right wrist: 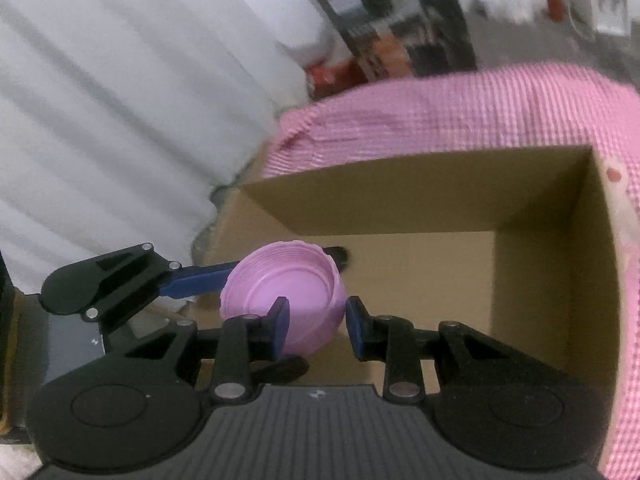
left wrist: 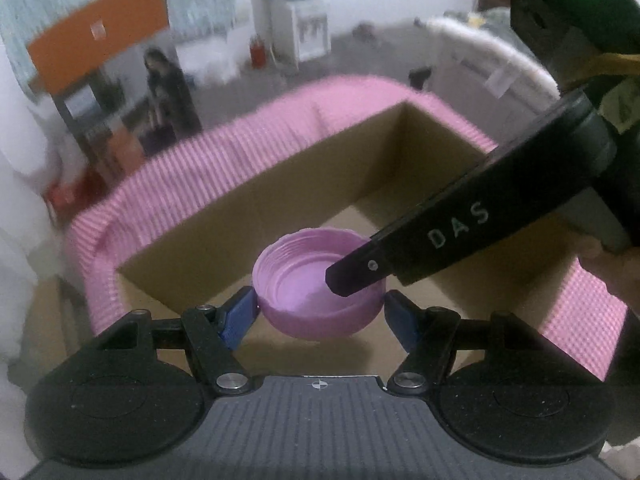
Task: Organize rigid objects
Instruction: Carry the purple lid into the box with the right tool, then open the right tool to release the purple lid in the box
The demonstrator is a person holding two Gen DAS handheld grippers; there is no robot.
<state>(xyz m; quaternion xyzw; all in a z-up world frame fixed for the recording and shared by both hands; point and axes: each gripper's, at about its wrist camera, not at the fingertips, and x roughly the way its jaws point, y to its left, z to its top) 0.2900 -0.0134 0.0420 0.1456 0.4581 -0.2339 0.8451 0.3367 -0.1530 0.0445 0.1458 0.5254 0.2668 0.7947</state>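
Gripper (left wrist: 320,312) pair on pink lid (left wrist: 316,284) — cardboard box (left wrist: 248,208), pink cloth (left wrist: 168,184).

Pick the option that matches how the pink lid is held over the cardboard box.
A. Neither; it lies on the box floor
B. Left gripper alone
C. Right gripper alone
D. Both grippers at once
D: the pink lid sits between the left gripper fingers across its width, while the right gripper pinches its wall, one finger inside the rim and one outside, above the cardboard box.
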